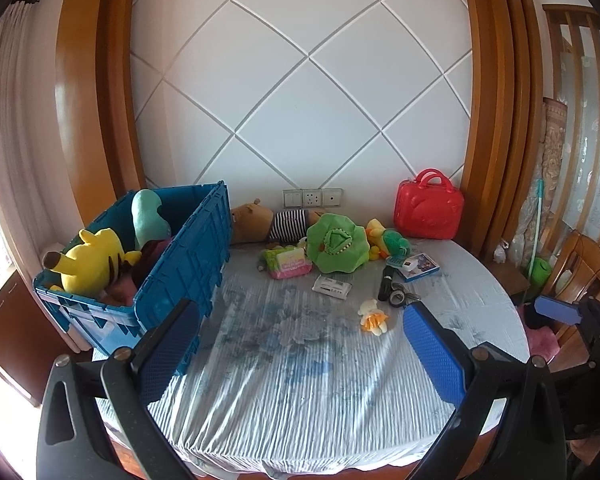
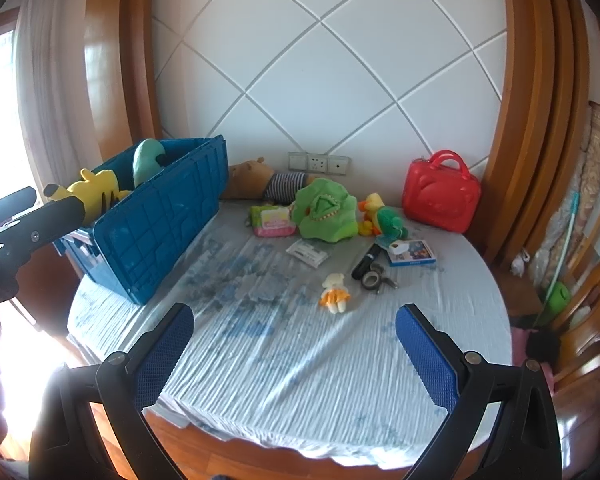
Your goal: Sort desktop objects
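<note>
Beyond the left gripper [image 1: 300, 344] and right gripper [image 2: 296, 344], both wide apart, lies a small doll [image 2: 335, 293]

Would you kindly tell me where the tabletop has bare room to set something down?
Bare cloth lies between the blue crate, the small doll and the near edge. The far side is crowded, from the green plush to the red case.

The left black two-finger gripper with blue textured pads [image 1: 300, 354] hovers with fingers spread wide, holding nothing. The right black gripper with matching blue pads [image 2: 296, 354] hovers likewise, equally spread.
</note>
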`<state>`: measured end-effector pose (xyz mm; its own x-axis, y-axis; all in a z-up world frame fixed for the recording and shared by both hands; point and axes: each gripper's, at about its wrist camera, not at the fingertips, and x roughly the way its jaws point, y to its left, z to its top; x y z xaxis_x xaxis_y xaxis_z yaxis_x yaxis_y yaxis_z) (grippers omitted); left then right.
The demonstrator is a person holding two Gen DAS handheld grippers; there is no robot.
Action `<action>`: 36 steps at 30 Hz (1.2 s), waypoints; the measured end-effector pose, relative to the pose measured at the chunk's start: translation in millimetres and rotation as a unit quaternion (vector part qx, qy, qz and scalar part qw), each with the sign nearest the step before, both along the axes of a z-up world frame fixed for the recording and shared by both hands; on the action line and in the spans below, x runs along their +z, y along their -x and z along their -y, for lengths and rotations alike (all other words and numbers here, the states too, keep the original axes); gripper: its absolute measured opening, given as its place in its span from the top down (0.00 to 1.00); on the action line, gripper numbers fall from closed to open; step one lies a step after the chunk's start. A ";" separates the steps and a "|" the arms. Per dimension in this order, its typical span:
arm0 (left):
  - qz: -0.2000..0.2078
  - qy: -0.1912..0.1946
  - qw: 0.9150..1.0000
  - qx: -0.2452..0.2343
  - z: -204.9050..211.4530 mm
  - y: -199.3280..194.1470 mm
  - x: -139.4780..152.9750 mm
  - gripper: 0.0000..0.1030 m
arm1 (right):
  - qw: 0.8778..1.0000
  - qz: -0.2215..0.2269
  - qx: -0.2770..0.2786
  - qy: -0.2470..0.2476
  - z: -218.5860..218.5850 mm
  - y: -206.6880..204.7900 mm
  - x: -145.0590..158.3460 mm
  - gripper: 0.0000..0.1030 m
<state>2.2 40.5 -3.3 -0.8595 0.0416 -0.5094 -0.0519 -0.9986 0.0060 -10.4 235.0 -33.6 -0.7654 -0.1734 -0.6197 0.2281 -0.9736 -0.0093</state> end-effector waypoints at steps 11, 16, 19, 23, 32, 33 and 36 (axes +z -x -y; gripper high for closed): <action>-0.032 -0.013 0.999 -0.014 -16.7 10.8 -12.0 0.00 | 1.000 0.012 0.002 0.001 -27.9 15.2 -15.6 0.01; 0.006 -0.016 1.000 -0.010 -13.7 49.1 -29.7 0.00 | 1.000 0.023 0.000 0.001 -31.8 35.7 -31.0 0.01; 0.009 -0.002 1.000 -0.025 -14.1 78.3 -43.2 0.00 | 1.000 0.029 -0.001 -0.001 -31.6 51.9 -41.3 0.01; 0.017 -0.002 0.999 -0.040 -9.6 130.0 -65.8 0.00 | 0.999 0.042 -0.010 -0.003 -33.4 92.8 -64.5 0.01; 0.066 0.028 0.991 -0.110 -12.4 271.6 -173.4 0.00 | 0.993 0.112 -0.034 -0.009 -24.9 222.4 -175.9 0.01; 0.072 0.029 0.990 -0.118 -14.1 286.4 -187.9 0.00 | 0.992 0.119 -0.035 -0.011 -23.9 234.3 -189.2 0.01; 0.095 0.032 0.986 -0.136 -21.8 328.8 -229.0 0.00 | 0.988 0.145 -0.039 -0.019 -20.7 273.7 -235.4 0.01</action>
